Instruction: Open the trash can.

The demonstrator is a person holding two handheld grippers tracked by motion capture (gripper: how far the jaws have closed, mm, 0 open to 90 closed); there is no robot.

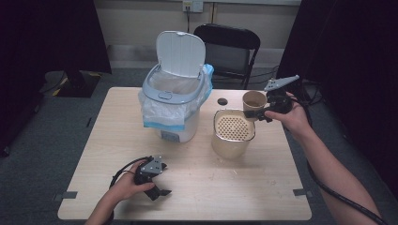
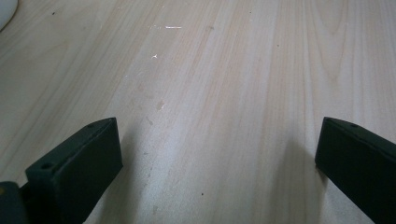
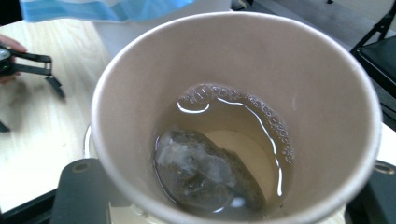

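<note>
Brown paper cup (image 1: pixel 255 104) gripped by right gripper (image 1: pixel 261 114), jaws closed on its wall, held just above the far-right rim of the strainer tub (image 1: pixel 231 136). Cup holds liquid and a used tea bag (image 3: pixel 205 173) (both not yet poured). Judgement: early stage; tipping into the strainer and binning the bag in the open bin (image 1: pixel 174 101) remain. Right forearm reaches in from the right, wrist bent inward. Left gripper (image 1: pixel 158 180) rests low on the table (image 1: pixel 202 187), jaws apart, nothing between them.
</note>
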